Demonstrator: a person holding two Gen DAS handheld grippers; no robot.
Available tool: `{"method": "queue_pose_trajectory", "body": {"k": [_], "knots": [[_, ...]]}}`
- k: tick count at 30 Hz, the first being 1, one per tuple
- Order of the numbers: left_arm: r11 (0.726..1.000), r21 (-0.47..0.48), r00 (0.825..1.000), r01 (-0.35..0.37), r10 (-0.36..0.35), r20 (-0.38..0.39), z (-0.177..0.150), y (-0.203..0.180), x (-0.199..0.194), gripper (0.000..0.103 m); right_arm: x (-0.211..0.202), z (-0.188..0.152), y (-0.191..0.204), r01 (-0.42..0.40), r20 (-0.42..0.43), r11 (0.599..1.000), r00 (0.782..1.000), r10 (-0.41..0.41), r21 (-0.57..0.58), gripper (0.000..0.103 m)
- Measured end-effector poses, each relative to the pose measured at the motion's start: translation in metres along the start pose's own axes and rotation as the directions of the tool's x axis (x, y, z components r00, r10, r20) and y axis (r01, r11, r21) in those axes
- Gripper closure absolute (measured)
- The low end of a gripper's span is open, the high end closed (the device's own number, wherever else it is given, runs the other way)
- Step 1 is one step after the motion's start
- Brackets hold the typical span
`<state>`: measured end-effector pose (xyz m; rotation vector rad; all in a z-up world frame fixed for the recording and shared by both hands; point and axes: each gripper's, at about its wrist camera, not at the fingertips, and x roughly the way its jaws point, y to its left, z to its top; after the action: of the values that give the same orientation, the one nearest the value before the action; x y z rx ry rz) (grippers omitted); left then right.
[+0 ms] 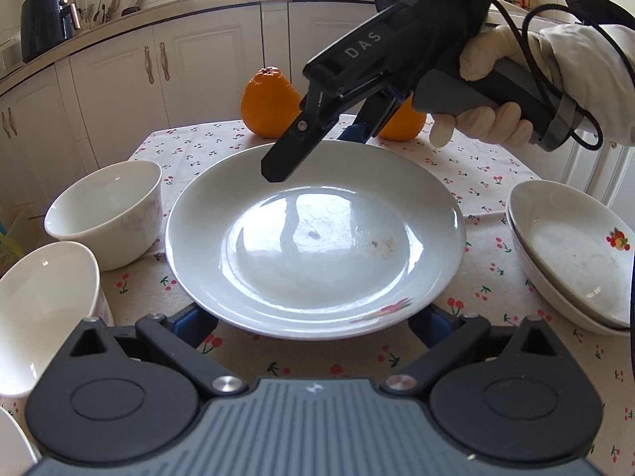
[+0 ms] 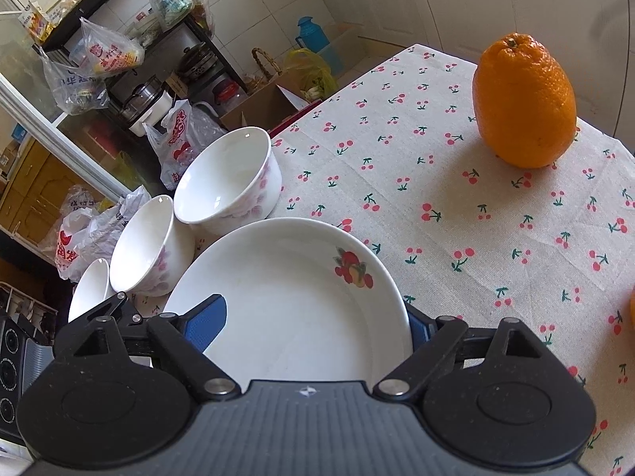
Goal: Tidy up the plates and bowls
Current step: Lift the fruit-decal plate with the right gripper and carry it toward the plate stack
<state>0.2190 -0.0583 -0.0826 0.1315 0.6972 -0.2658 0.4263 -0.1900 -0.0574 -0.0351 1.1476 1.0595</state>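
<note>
A big white plate (image 1: 317, 238) with a small fruit print lies on the cherry-print cloth. My left gripper (image 1: 315, 329) stands wide at the plate's near rim, and that rim hides its fingertips. At the far rim my right gripper (image 1: 317, 150) is open and straddles the edge: one finger over the plate, the blue-padded one beyond it. In the right wrist view the same plate (image 2: 293, 297) lies between the fingers of the right gripper (image 2: 313, 317), with neither pad seen pressing on it. Three white bowls (image 2: 226, 178) stand in a row to the left.
Two shallow plates (image 1: 571, 254) are stacked at the table's right edge. Two oranges (image 1: 270, 103) stand at the back of the table. A gloved hand (image 1: 496, 119) holds the right gripper. The nearest bowl (image 1: 107, 210) almost touches the plate. Kitchen cabinets lie beyond the table.
</note>
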Motion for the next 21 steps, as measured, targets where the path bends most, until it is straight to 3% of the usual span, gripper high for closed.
{"method": "queue_pose_trajectory", "body": {"k": [21], "knots": [[0.989, 0.092, 0.994, 0.113, -0.112, -0.019, -0.006, -0.031, -0.048, 0.003, -0.055, -0.056, 0.037, 0.056, 0.094, 0.997, 0.994, -0.061, 0.055, 0.01]]}}
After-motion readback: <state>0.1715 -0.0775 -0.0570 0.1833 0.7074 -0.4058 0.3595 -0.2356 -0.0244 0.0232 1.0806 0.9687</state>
